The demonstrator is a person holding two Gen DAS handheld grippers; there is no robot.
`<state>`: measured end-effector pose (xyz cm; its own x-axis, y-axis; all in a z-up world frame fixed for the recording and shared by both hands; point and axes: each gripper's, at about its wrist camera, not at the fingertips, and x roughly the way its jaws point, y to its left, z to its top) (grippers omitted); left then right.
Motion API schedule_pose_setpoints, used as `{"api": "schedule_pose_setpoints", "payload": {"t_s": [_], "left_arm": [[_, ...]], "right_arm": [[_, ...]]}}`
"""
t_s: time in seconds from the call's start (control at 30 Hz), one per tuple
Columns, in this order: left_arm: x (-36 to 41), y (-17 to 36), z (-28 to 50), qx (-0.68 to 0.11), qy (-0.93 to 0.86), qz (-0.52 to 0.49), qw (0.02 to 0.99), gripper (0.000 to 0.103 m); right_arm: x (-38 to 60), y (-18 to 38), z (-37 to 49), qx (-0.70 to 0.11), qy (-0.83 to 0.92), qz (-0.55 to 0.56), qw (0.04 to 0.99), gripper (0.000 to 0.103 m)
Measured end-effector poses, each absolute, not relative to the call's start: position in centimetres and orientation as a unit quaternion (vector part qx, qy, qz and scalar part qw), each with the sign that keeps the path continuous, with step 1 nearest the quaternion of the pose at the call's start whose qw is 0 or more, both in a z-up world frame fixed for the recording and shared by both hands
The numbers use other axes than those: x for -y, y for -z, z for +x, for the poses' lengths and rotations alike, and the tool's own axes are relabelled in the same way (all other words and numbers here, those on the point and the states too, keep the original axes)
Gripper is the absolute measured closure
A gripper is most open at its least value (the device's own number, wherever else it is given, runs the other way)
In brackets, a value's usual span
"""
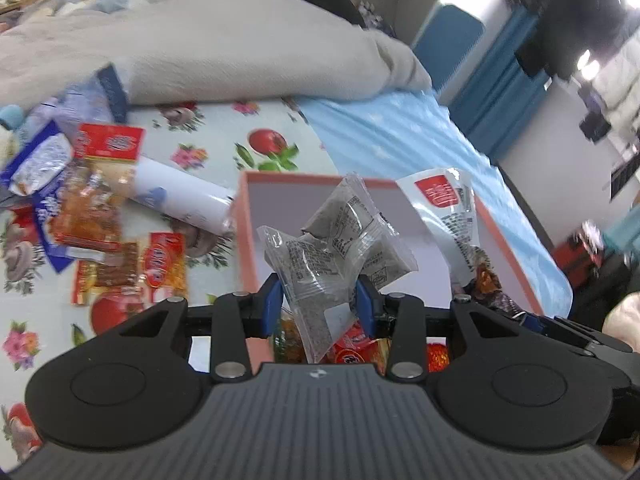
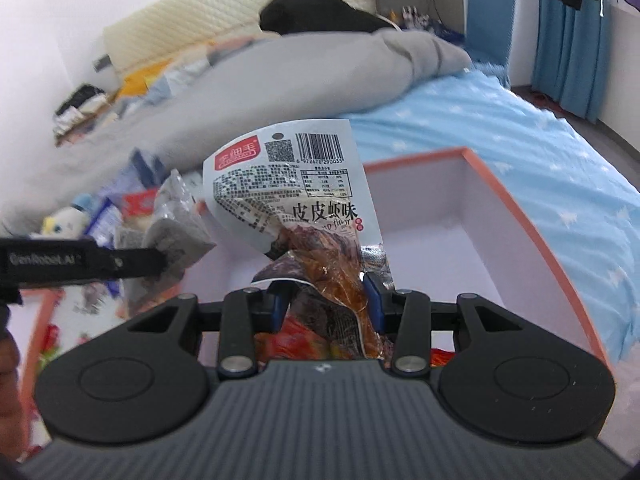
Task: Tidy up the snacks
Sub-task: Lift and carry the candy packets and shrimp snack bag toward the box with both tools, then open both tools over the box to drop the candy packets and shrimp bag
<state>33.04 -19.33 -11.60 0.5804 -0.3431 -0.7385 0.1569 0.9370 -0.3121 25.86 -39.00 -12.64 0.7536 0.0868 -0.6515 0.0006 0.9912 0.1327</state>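
A: Start on the left. What is the left gripper (image 1: 318,304) doing?

B: Its blue pads are partly closed and pinch a clear packet (image 1: 320,276) of grey, speckled cakes. There seem to be two or three such packets bunched together, standing up out of the jaws. The print on them is too small to read.

A: And where is that above?

B: Over the near edge of the orange-rimmed box (image 1: 244,216), white inside. Red and orange wrappers already lie in the box's near end, just under the fingers (only slivers of them show).

A: Anything left outside the box?

B: A pile of snacks (image 1: 92,216) on the flowered cloth (image 1: 224,136) to the left: red and orange sachets, blue-and-white wrappers and a white tube-shaped pack (image 1: 180,196) lying right by the box wall. Their lettering is blurred.

A: Now the right gripper (image 2: 328,302).

B: About the same narrow gap, clamped on the lower end of a white sachet (image 2: 292,184) with brown pieces showing through its clear part. It stands upright over the same box (image 2: 532,216).

A: Can you read it?

B: Yes. A red logo badge at top left, a QR code, a barcode numbered 6 972678 290035, a nutrition table, then large characters 皮皮虾味 with partly hidden Latin script beneath.

A: Any other writing?

B: The left gripper's black finger (image 2: 80,264), entering from the left, reads roughly "GenRobot.AI".
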Motion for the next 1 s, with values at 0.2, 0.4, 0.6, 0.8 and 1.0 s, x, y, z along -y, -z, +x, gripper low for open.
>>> {"api": "schedule_pose_setpoints", "payload": {"t_s": [0.2, 0.4, 0.6, 0.8, 1.0], "left_arm": [[20.8, 13.6, 34.8, -0.462, 0.152, -0.081, 0.87, 0.059], [21.1, 13.5, 35.5, -0.464, 0.157, -0.054, 0.87, 0.045], [20.3, 11.6, 34.4, -0.448, 0.157, -0.052, 0.879, 0.033], [19.0, 8.3, 32.0, -0.417, 0.165, -0.053, 0.892, 0.033], [17.1, 4.4, 29.0, -0.375, 0.169, -0.058, 0.909, 0.033]], "right_arm": [[40.6, 14.8, 26.6, -0.369, -0.004, 0.079, 0.926, 0.06], [40.9, 15.1, 27.0, -0.378, -0.005, 0.085, 0.922, 0.059], [41.0, 13.7, 26.4, -0.366, -0.008, 0.097, 0.926, 0.033], [39.7, 10.5, 24.3, -0.332, -0.018, 0.093, 0.938, 0.033], [38.2, 7.2, 22.0, -0.297, -0.028, 0.09, 0.95, 0.033]]}}
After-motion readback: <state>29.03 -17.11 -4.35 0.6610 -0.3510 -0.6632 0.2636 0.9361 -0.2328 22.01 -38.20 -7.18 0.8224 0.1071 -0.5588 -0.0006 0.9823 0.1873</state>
